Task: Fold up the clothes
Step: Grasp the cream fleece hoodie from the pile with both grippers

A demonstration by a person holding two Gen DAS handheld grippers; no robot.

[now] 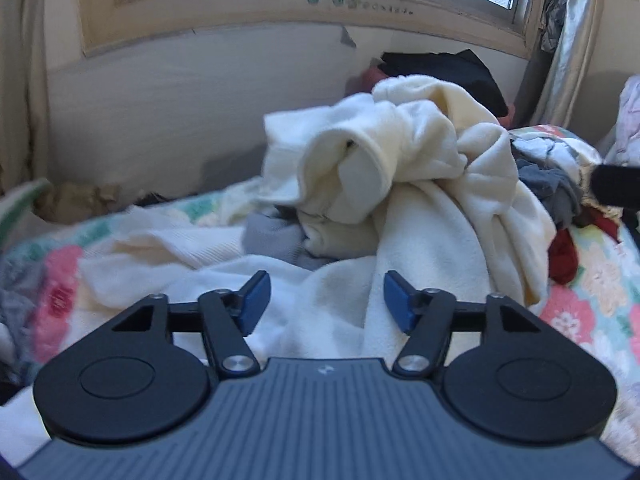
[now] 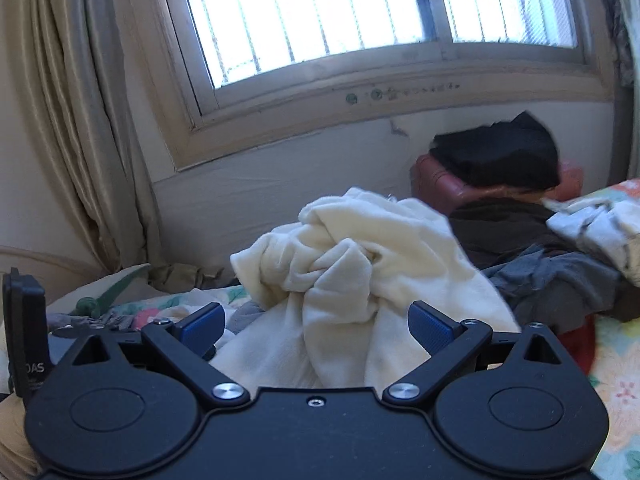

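Several grey clothes [image 1: 554,188], red garment [image 1: 564,256], beside cream fleece [image 1: 420,152]

White letters "OAS" on a black device [image 2: 28,332], partly cut off.

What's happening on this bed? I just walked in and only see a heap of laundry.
A person holds tongs in each hand over a cream garment bunched on the floral bedspread. The left tongs and right tongs are both open, gripping nothing. Grey clothes lie beside it. Nothing is folded yet.
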